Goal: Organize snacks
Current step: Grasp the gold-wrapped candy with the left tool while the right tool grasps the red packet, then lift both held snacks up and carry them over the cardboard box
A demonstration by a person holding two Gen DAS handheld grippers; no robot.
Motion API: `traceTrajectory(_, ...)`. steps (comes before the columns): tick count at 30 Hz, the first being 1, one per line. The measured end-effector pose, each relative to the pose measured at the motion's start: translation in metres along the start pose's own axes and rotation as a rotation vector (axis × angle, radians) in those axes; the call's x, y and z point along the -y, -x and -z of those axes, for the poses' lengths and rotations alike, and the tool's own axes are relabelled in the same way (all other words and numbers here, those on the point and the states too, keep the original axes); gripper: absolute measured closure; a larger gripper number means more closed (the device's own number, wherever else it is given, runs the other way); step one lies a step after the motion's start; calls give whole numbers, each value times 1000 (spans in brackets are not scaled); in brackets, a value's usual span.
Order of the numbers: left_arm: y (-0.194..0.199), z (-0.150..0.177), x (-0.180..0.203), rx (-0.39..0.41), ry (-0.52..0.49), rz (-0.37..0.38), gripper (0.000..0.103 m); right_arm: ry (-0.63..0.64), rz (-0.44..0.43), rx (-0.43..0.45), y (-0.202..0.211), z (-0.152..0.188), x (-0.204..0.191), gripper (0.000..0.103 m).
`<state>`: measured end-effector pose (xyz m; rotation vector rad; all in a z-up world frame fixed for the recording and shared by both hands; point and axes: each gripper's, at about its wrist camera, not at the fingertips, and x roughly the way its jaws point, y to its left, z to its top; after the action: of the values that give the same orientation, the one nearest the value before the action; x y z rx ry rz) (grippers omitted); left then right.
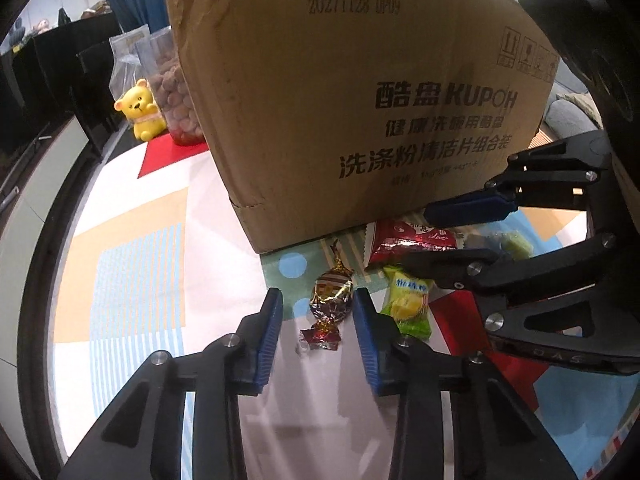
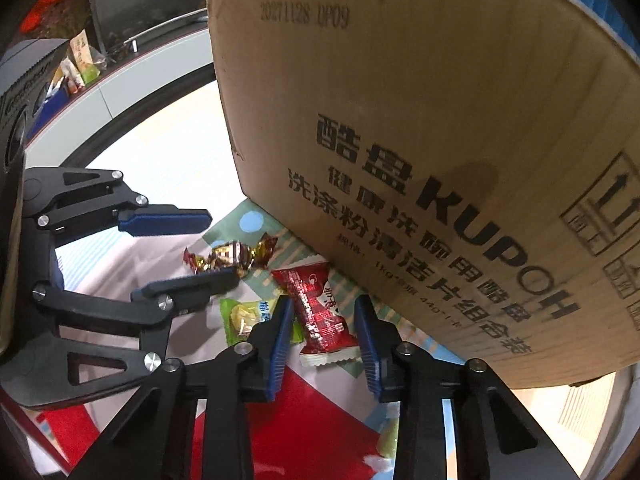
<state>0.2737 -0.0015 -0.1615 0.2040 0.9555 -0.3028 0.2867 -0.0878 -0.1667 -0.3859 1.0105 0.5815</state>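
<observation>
Jaws straddle foil candy (image 1: 329,293) and red packet (image 2: 320,312), untouched

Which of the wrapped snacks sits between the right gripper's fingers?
The red packet, lying beside the cardboard box. The gold twist-wrapped candy and green packet lie outside them.

I see a tabletop under a patterned cloth (image 1: 132,208) of white, orange, red and dotted green patches. On it stand a cardboard box (image 1: 360,100), a yellow bear figurine (image 1: 141,110) and a bag of nuts (image 1: 170,92); before the box lie a gold-foil candy (image 1: 330,294), a red packet (image 2: 320,308) and a green packet (image 1: 408,300).
</observation>
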Motion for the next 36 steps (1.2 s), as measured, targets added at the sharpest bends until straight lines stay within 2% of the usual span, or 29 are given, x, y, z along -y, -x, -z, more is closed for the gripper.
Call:
traceTrajectory(12,-3,6,3,15,9,36,79,-29,-10,-4,-6,8,-3,78)
traceTrajectory(22,-2,5,1,7,20,31,80,-59,3,5,1,8,0,80)
traceTrajectory(36,7,3,-2,12,33,20,80,-119,47,41,33,10,-5,80)
